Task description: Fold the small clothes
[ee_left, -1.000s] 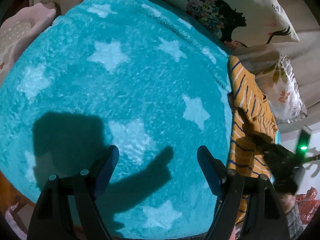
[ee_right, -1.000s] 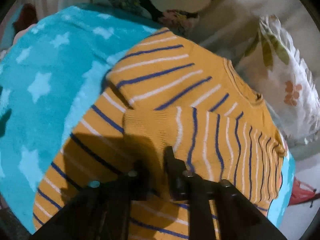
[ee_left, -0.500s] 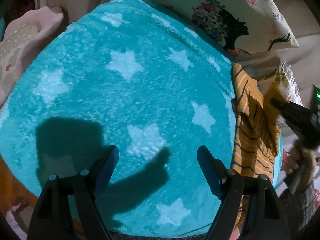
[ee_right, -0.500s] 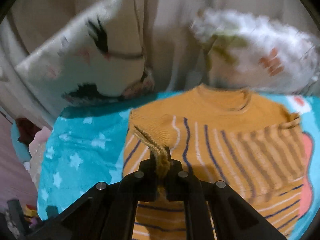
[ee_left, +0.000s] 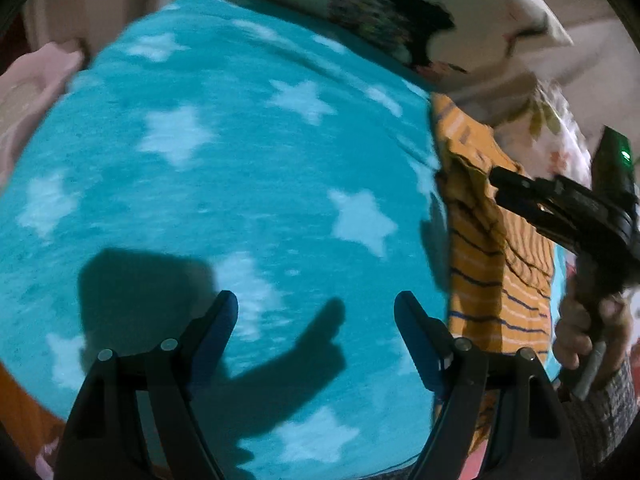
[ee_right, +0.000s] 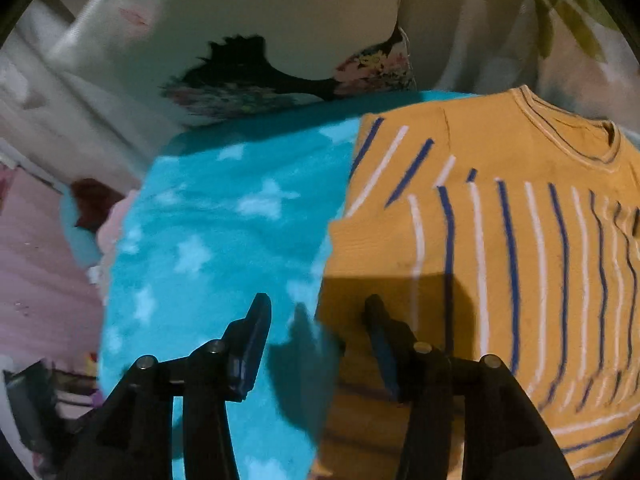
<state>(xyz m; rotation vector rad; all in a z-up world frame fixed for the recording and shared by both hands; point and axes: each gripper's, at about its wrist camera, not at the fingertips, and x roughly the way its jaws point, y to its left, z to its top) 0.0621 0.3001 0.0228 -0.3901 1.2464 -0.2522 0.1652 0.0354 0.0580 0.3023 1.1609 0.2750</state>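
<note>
A teal blanket with pale stars covered the bed. At its twelve o'clock side leaned a cream pillow with a black silhouette print. A floral pillow lay at two o'clock, pink cloth at nine.

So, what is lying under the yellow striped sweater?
The yellow striped sweater lies on the turquoise star blanket, which shows along its left edge. Whatever is beneath its middle is covered.

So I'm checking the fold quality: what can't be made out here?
- Sweater lower hem: cut off by the right wrist view's edge.
- Its near edge: hidden behind the right gripper, whose jaws are opening with nothing between them.
- Its far side in the left wrist view: hidden by that gripper and hand.
- Pillow print: motion-blurred.
</note>
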